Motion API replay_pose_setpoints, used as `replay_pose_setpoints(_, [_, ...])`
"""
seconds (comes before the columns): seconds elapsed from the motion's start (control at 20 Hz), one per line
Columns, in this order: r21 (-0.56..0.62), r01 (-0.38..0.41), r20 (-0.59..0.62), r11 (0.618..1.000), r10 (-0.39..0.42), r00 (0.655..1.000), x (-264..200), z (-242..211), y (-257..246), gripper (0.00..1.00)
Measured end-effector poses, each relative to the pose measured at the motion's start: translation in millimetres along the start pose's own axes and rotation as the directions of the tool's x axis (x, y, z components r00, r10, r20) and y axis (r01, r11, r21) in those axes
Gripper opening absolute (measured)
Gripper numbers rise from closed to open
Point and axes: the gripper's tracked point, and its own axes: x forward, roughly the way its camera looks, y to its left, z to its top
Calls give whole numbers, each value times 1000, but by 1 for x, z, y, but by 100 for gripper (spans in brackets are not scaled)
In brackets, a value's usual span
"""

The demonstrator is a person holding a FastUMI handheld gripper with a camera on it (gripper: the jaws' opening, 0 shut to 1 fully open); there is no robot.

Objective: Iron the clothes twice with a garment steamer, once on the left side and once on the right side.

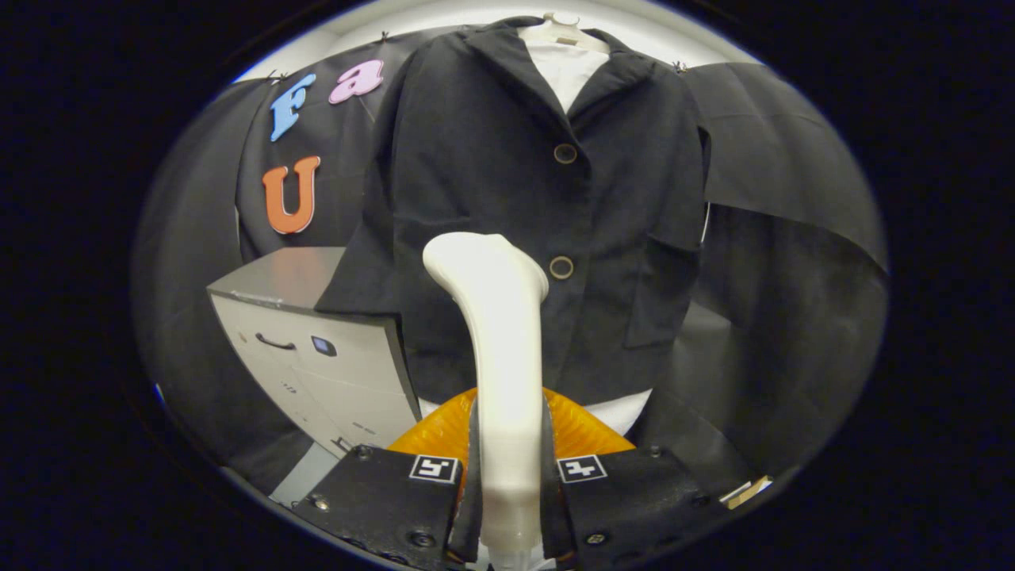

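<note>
Gripper [507, 468] fingers pinching white steamer [499, 333] handle; steamer head hides jacket [507, 182] lower front (orange base [579, 432] partly covered)

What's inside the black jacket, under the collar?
A white shirt shows in the open neck of the black buttoned jacket, and its white hem peeks out below. The rest is covered. The gripper is shut on the white plastic garment steamer.

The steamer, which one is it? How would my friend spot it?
Find the dark jacket hanging against the black cloth wall. Right in front of it, the claw is shut on the steamer, a tall cream-white handle with a rounded top, pale against the dark cloth.
</note>
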Motion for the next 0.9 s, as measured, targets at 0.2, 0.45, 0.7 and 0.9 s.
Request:
replay_pose_setpoints(0.2, [2, 7, -60, 1000, -7, 998, 10, -28, -4, 32])
replay_pose_setpoints(0.45, [-3, 12, -133, 1000, -12, 991, 22, -64, -4, 32])
replay_pose_setpoints(0.7, [-15, 14, -213, 1000, -17, 977, 26, -104, -3, 32])
replay_pose_setpoints(0.9, [-20, 16, -266, 1000, -21, 964, 29, -128, -8, 32])
